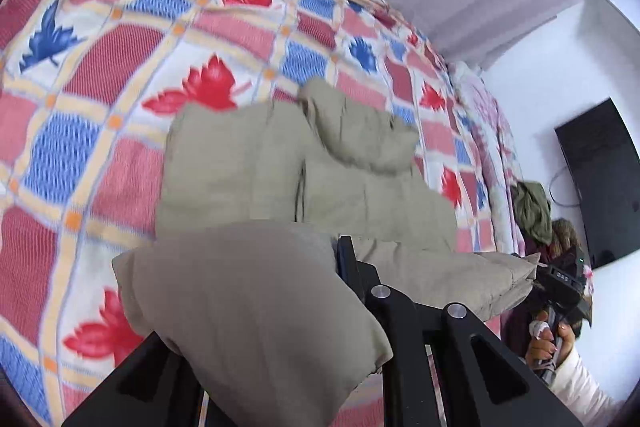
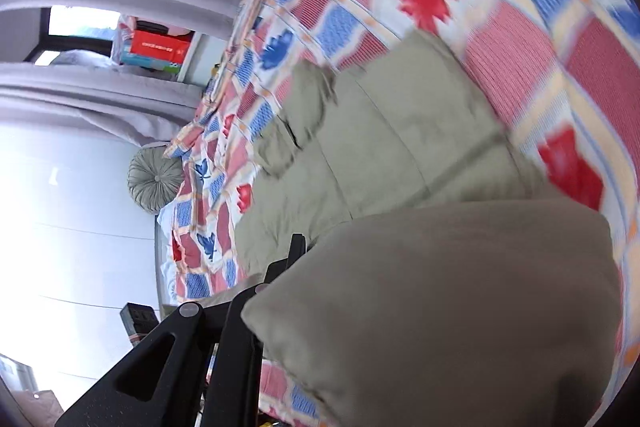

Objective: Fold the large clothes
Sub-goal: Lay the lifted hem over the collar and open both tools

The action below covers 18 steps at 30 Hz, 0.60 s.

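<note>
1. From my left wrist camera, the left gripper point(image 1: 344, 267) is mostly buried: a fold of the beige padded jacket point(image 1: 360, 183) drapes over the near finger, so I see only one dark fingertip poking out beside the cloth. The jaws are pressed nearly together, pinching that jacket's edge.
2. In my right wrist camera, the right gripper point(image 2: 298, 259) is likewise hidden under a lifted beige flap; one finger shows, the other is covered. Its jaws are closed tight on the jacket's fabric.
3. The jacket point(image 2: 400, 147) lies on the bed, on the checked quilt point(image 1: 100, 67) with red and blue leaves, its near hem raised by both grippers while the hood end rests flat farther off.
4. Both views are smeared with motion blur, so I cannot make out seams or the zip clearly.
5. At the right edge of the left view I see the person's hand point(image 1: 546, 343) gripping the other tool's handle, partly cut off, with a white sleeve point(image 1: 580, 383) below.
6. A heap of dark clothes point(image 1: 534, 211) sits beyond the bed's edge, and I cannot tell what it rests on.
7. On a shelf point(image 2: 188, 59) in the right view stand a red box point(image 2: 160, 45) and other packages, too blurred to read.
8. A round grey pleated cushion point(image 2: 156, 179) sits at the bed's far end.
</note>
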Available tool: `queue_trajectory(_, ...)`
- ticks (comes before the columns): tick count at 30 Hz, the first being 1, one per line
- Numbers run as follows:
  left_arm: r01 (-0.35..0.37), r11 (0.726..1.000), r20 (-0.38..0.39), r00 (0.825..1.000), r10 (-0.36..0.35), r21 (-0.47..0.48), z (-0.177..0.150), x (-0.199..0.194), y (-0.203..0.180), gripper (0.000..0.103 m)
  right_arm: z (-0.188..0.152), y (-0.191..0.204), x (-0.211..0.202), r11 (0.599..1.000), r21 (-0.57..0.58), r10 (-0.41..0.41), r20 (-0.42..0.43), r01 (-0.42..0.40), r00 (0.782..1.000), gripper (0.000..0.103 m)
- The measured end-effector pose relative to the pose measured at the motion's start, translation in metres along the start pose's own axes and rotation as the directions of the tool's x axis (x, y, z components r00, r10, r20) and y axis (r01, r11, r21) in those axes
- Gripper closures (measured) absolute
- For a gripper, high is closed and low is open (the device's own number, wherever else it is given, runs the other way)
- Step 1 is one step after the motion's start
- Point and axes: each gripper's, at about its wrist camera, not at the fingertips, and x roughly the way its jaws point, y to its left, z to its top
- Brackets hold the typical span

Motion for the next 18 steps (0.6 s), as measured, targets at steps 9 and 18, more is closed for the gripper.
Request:
queue_trajectory(9,-0.189,0.981,0.081,0.978,0.192,-0.04,0.074,0.081,0.022,0.086,0.093,0.04,0.082,0.993,-0.078,-0.08,0.069,0.085,0.994,0.091)
queue_trajectory(18,-0.34,0.94,0.046,0.939,0.34,-0.023,0.077,0.158,0.041,0.085,0.11,-0.005,0.168,0.974,-0.016,-0.225,0.05,0.226,0.973,0.088)
